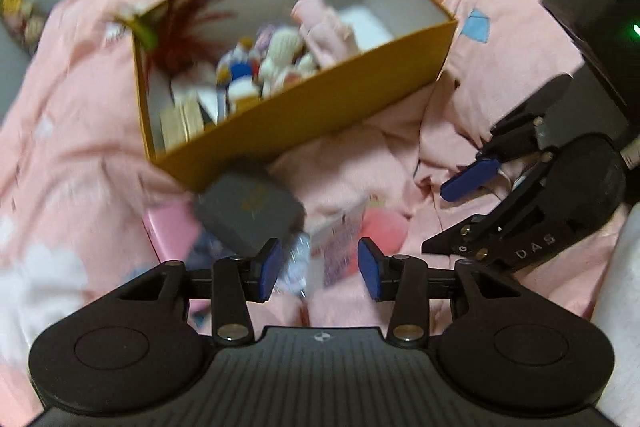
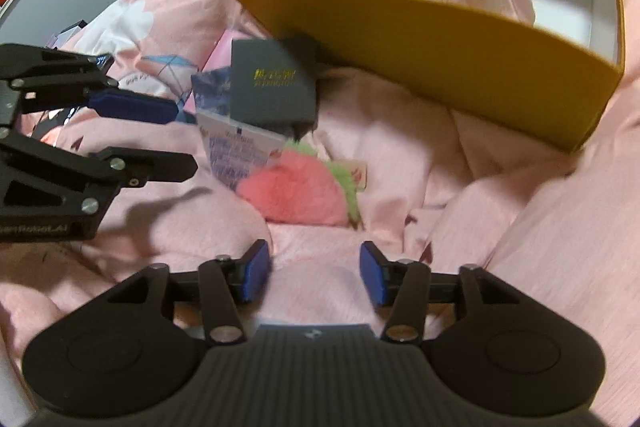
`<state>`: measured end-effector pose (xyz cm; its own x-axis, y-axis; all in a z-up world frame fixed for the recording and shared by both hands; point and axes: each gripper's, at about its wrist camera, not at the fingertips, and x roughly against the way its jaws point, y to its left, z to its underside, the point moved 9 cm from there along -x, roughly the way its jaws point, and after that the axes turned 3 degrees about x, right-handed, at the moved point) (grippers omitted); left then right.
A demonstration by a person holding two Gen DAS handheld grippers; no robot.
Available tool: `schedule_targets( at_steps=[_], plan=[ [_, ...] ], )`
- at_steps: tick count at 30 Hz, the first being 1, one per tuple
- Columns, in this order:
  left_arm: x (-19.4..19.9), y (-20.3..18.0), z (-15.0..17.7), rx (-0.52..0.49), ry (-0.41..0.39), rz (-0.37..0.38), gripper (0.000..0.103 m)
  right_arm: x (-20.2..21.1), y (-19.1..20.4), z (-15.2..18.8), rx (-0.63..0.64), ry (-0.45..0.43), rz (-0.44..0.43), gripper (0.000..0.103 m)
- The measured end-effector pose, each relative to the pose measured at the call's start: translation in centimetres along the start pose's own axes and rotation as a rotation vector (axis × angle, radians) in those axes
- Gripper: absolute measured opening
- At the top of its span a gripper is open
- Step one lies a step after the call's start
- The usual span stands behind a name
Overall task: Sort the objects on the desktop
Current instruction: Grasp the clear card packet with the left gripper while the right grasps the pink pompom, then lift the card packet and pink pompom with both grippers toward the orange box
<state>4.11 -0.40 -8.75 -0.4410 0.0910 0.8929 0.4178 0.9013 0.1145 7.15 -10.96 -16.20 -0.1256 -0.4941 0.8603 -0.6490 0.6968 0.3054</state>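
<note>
Left hand-held gripper (image 1: 318,269) jaws apart, empty, dark grey box (image 1: 250,213) just beyond its left pad

Light: dim, warm indoor light; colours muddy.
Shadows: soft, one on the quilt (image 2: 176,211) under the left gripper (image 2: 184,135).
Glare: a green lamp (image 1: 635,29) flares at the left view's right edge.
Blur: motion smear on the box (image 1: 320,99) and its contents, and on the dark case (image 1: 248,211).
Distortion: fisheye bends the box's walls; corners go black.
</note>
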Motion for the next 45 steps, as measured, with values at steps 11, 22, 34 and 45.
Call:
schedule_targets(
  at_steps=[11,22,34,45],
  plan=[
    [-2.5,0.5,-0.4,0.035,0.0,0.088,0.023,-1.5,0.1,-2.2,-0.045,0.014,-0.073,0.058],
    [0.0,3.2,-0.5,0.208,-0.077,0.051,0.006,-4.3,0.1,-3.7,-0.051,0.06,-0.096,0.064],
    [0.5,5.3,-0.5,0.287,-0.096,0.005,0.004,-8.6,1.3,-3.7,0.067,0.129,-0.009,0.063],
    [-0.4,4.4,0.6,0.276,-0.059,0.026,0.005,-8.8,-0.8,-3.0,-0.083,0.091,-0.078,0.045]
  ],
)
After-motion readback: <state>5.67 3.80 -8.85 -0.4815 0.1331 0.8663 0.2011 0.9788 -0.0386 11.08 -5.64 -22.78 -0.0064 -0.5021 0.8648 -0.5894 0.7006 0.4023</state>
